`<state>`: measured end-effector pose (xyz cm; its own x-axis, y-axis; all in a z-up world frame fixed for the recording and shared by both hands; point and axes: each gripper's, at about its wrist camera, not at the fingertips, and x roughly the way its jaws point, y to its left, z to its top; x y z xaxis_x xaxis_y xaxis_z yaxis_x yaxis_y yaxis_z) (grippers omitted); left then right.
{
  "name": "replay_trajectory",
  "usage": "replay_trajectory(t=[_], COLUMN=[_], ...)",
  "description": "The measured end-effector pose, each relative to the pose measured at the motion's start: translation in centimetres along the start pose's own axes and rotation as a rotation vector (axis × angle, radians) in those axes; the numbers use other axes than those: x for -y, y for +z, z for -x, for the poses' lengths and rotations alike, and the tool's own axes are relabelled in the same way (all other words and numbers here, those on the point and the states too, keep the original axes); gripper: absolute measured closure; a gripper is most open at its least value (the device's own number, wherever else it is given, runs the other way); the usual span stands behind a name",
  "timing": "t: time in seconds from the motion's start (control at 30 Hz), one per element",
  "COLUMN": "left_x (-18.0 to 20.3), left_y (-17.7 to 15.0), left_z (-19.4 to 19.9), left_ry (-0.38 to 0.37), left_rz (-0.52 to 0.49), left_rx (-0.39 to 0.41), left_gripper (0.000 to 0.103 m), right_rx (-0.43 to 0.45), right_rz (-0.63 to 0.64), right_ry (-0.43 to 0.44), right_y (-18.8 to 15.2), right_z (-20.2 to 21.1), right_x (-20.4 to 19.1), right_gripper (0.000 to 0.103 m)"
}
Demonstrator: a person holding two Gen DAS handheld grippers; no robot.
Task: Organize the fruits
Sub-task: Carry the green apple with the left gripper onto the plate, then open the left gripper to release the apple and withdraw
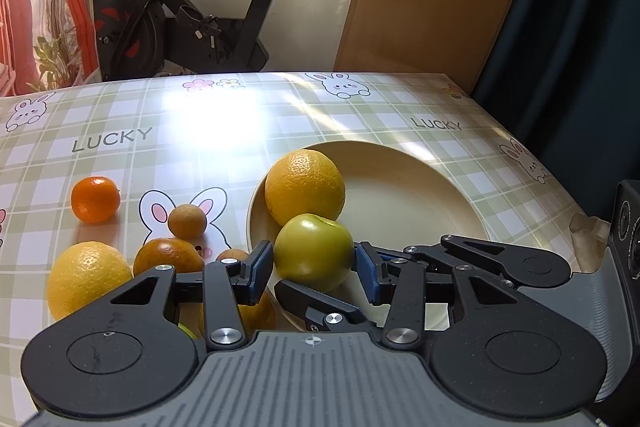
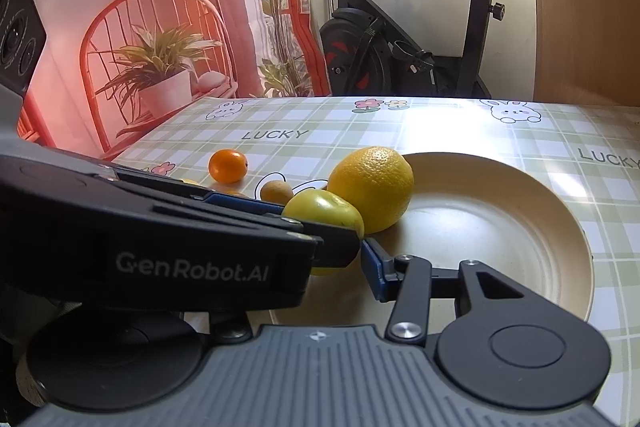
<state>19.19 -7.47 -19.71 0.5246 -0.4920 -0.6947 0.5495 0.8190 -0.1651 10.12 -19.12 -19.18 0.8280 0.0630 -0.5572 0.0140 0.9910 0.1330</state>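
Green apple [image 1: 313, 250] on plate [image 1: 420, 195] between spread left fingers [image 1: 259, 269], right gripper's [image 2: 362, 259] spread unclear, orange [image 1: 305, 187] behind.

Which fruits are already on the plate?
Two: the large yellow orange at the plate's left rim, and the green apple between the left gripper's fingers. The other citrus lie on the tablecloth.
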Motion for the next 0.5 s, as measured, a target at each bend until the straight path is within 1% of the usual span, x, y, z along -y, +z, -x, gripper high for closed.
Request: replay_trajectory(t=[0.17,0.27,0.4,0.5], left_x=[-0.1,-0.1,-0.3,-0.7], left_y=[-0.1,-0.1,-0.2,-0.5], left_z=[0.1,0.6,1.7,3.1], left_ry=[-0.017,-0.014,-0.009,-0.007], left_rz=[-0.001,0.001,0.005,0.012], left_rx=[0.002,0.02,0.045,0.071], left_gripper=[0.054,0.053,0.053,0.046], right_rx=[-0.015,-0.027,-0.014,-0.006], right_rz=[-0.008,-0.02,-0.022,-0.023], right_ry=[-0.015,-0.03,-0.044,-0.05], right_y=[0.0,0.0,0.1,0.2], right_z=[-0.4,-0.6,0.1,0.8], right_x=[0.0,0.1,0.0,-0.3], right_gripper=[0.055,0.054,0.054,0.054])
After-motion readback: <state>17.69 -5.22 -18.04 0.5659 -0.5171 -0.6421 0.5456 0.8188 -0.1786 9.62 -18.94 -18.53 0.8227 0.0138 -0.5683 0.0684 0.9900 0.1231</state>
